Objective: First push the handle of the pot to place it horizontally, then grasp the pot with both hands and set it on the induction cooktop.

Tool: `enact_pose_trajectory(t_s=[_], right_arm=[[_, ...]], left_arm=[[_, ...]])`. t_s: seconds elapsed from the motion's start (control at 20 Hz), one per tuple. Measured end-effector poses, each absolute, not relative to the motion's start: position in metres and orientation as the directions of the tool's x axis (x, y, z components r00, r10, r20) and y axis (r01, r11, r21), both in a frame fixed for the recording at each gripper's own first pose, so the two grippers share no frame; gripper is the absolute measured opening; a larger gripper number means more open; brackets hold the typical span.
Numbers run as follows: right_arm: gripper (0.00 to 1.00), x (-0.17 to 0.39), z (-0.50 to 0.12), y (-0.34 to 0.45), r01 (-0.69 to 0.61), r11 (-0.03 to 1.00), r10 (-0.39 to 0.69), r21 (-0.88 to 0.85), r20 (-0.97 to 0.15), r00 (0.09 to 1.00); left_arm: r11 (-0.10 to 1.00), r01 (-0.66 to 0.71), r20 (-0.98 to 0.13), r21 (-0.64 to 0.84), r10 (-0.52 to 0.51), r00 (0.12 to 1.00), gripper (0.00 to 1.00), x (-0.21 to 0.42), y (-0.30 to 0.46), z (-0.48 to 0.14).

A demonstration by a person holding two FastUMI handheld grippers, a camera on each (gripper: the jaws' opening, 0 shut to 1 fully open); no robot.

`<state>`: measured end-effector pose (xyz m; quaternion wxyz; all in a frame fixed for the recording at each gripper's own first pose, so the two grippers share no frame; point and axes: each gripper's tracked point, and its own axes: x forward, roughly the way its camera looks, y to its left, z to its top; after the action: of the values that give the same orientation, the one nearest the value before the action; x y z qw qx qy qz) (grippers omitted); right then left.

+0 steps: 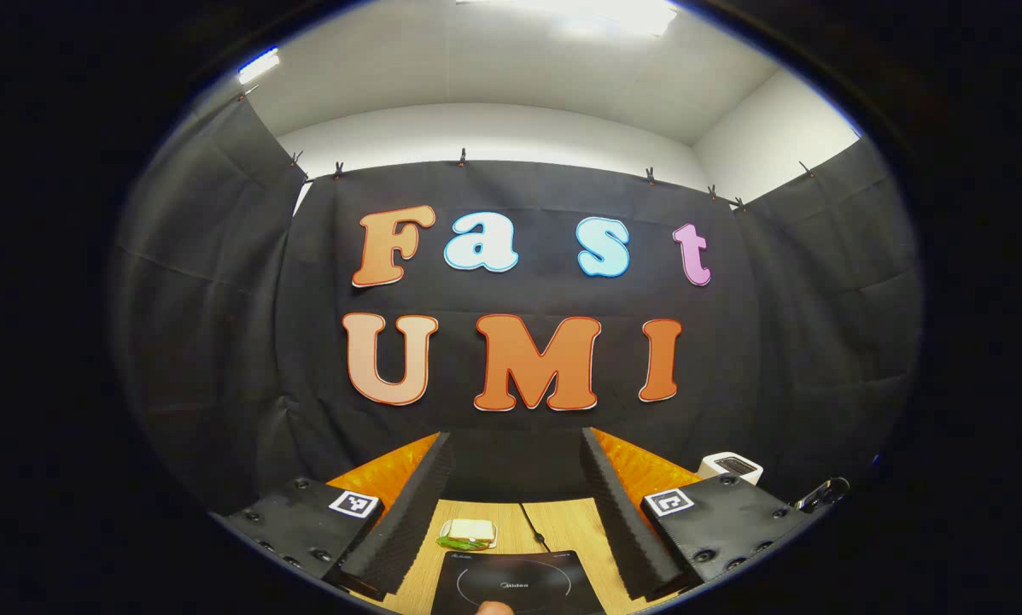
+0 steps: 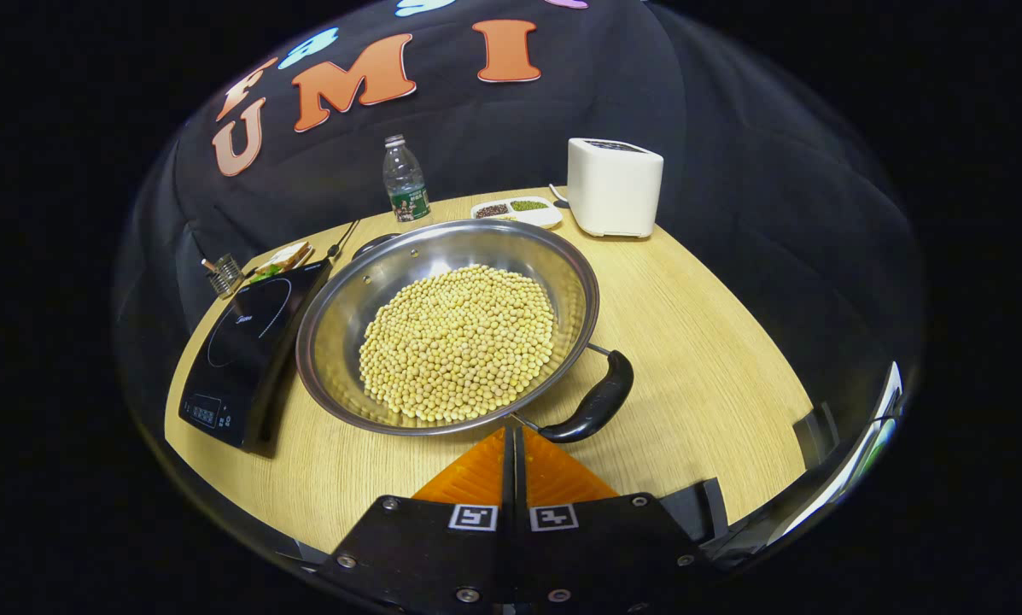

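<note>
Pot (image 2: 447, 329) of beans sits on the table (image 2: 698, 359) just beside the cooktop (image 2: 250, 354), not yet on it; right claw (image 2: 515, 448) closed empty near its handle (image 2: 598, 400), left claw (image 1: 517, 504) wide open, holding nothing

Left cam faces wall, right overlooks table; both catch cooktop (image 1: 517, 582)
</note>
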<state>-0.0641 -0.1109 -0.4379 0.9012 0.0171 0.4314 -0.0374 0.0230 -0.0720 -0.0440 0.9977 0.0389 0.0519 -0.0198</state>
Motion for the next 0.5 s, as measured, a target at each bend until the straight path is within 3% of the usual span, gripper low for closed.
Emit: enact_pose_trajectory(t_s=[0.5], right_arm=[[0.00, -0.041, -0.441, -0.132, 0.133, 0.991, -0.107, -0.030, -0.775, 0.622]], left_arm=[[0.996, 0.023, -0.113, 0.083, -0.014, 0.993, 0.97, 0.025, -0.063, -0.047]])
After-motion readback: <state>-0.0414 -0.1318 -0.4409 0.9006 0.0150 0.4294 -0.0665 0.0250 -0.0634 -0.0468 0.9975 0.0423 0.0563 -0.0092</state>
